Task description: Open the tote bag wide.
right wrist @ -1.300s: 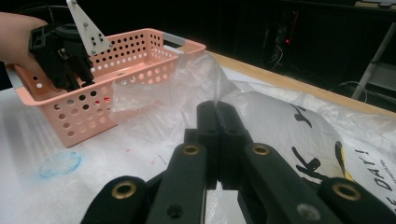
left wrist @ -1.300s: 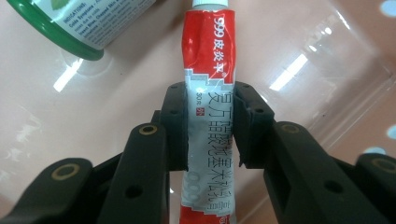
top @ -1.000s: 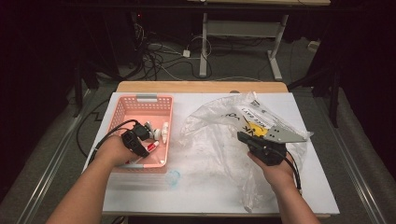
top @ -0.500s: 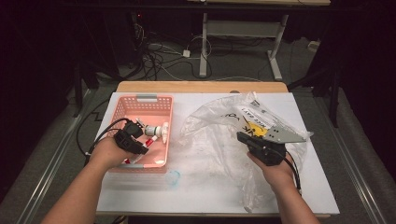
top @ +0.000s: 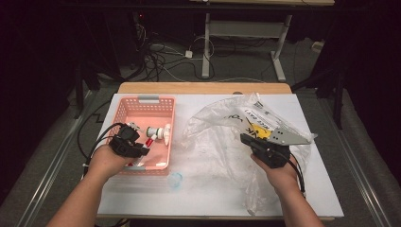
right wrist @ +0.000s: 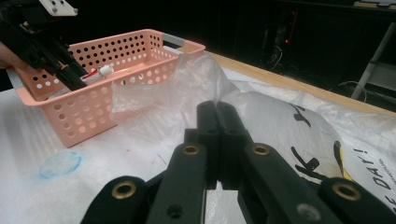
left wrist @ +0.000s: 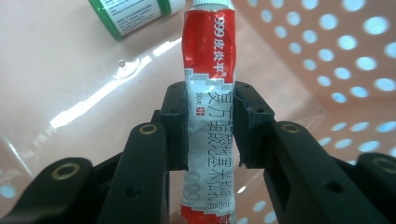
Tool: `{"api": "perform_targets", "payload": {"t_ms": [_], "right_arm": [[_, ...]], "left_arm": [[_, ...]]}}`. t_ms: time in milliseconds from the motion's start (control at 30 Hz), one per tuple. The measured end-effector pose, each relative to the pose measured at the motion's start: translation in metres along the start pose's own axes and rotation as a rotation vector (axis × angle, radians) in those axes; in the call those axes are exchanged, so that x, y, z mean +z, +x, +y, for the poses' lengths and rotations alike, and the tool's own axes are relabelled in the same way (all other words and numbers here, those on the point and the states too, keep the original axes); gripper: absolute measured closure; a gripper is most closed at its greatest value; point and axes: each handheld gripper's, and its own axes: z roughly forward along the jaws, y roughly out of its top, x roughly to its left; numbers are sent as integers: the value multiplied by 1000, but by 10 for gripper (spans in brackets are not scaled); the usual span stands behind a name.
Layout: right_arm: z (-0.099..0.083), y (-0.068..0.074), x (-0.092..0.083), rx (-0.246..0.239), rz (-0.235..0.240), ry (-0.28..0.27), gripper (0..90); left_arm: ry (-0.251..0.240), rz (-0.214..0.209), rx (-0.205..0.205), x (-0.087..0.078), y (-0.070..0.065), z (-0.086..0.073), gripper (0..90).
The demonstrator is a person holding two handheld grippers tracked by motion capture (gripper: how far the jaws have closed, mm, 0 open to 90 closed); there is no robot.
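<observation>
Clamping ointment tube [left wrist: 211, 93] lengthwise, left hand-held gripper [left wrist: 211, 128].

Bright lit table [top: 213, 189], dark surroundings, glare on basket floor [left wrist: 93, 98]

The tube [left wrist: 205, 93] is red at the top and bottom with a silver-white middle band, white characters on the red and blue-grey characters on the pale band; the bottle [left wrist: 125, 17] above it carries a green and white label. The basket [top: 156, 106] is salmon pink, perforated with rows of round holes, with a grey handle. The bag [top: 222, 137] is clear with black lettering and a yellow patch, the desk [top: 208, 189] is white with a tan far edge and a faint blue ring, and both the left tool [left wrist: 210, 126] and right tool [right wrist: 217, 126] are black with brass-coloured rivets.
</observation>
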Motion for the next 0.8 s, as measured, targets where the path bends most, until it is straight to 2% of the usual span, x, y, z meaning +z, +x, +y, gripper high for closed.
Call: {"api": "perform_targets", "payload": {"t_ms": [100, 433, 533, 600, 667, 800], "right_arm": [[0, 0, 0, -2, 0, -1, 900], [0, 0, -1, -2, -2, -4, 900], [0, 0, -1, -3, -2, -6, 900], [0, 0, -2, -1, -2, -8, 900], [0, 0, -2, -2, -2, -9, 900], [0, 0, -3, 2, -1, -16, 900]], "left_arm": [[-32, 10, -7, -3, -1, -4, 673], [-188, 32, -59, -14, -10, -17, 674], [-230, 15, -75, -15, -13, -20, 673], [-233, 3, -61, -14, -16, -21, 674], [-235, 21, -42, -12, -20, -21, 673], [-261, 41, -36, -12, -24, -25, 674]]}}
